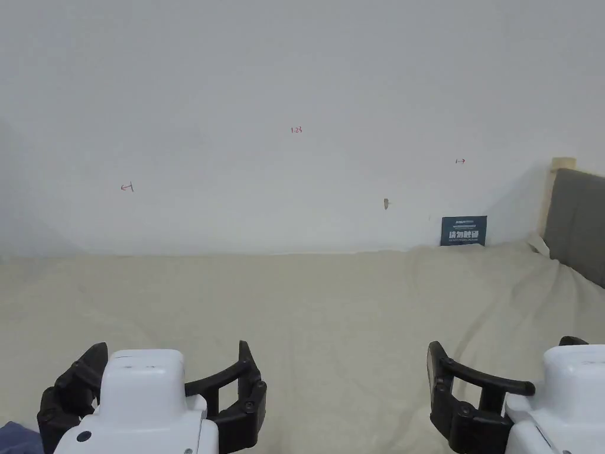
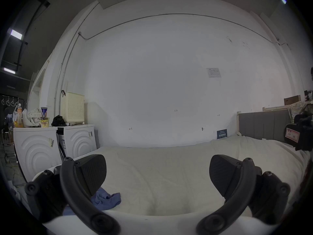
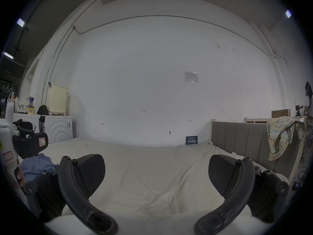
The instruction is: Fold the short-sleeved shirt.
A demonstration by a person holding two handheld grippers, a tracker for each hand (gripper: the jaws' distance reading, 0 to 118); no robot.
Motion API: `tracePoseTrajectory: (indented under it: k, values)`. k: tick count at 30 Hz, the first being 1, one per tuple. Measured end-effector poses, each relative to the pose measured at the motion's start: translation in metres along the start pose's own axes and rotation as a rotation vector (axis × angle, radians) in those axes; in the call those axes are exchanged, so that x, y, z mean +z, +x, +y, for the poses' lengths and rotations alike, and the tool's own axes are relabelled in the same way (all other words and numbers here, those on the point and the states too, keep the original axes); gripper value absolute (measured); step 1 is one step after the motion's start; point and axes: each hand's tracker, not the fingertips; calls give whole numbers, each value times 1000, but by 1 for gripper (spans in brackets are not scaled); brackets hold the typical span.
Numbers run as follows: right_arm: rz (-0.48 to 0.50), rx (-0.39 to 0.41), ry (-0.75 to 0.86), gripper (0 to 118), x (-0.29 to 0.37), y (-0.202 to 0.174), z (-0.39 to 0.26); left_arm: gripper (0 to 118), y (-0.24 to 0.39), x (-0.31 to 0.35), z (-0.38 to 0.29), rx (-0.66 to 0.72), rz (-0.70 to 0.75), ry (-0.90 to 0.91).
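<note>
The short-sleeved shirt is a crumpled blue heap on the cream bed sheet, near the bed's front left corner. Its edge peeks in at the lower left of the head view as the shirt, and the right gripper view has the shirt low on the left. My left gripper hovers open just right of and above it, jaws wide apart with nothing between them. My right gripper is also open and empty over the bare sheet farther right.
A white wall backs the bed, with a small blue sign at its foot. A grey headboard rises on the right, a plaid garment draped over it. Two white washing machines with clutter on top stand left of the bed.
</note>
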Motion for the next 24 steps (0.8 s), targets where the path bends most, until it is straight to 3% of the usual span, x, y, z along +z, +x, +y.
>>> tracePoseTrajectory:
  k: [11,12,14,15,17,19,20,21,22,23,24]
  values:
    - [14,19,-5,118,1,-5,-6,118,3,-2,-5,-14,-1,-22]
    - [15,-1,-9,118,0,-4,-6,118,4,-2,-4,-17,2,-24]
    - [-6,-132,-30,118,0,3,-7,118,9,-2,-2,-99,36,0]
    - [-23,-290,-62,118,-1,11,-10,118,16,-1,-2,-200,60,33]
    - [-9,-695,-134,118,-3,36,-23,118,37,0,-10,-511,90,141]
    - [2,-1294,-213,118,-7,70,-65,118,56,2,-38,-951,17,279]
    - [-42,-1498,-279,118,-11,79,-87,118,64,3,-57,-1189,20,349]
    - [-106,-1659,-374,118,-14,84,-108,118,67,4,-79,-1439,20,427]
    - [-118,-1748,-408,118,-11,91,-132,118,65,5,-97,-1627,-3,492]
    - [-142,-1831,-437,118,-9,95,-147,118,64,7,-107,-1709,-32,517]
    - [-160,-1850,-441,118,-6,97,-157,118,65,8,-112,-1698,-61,488]
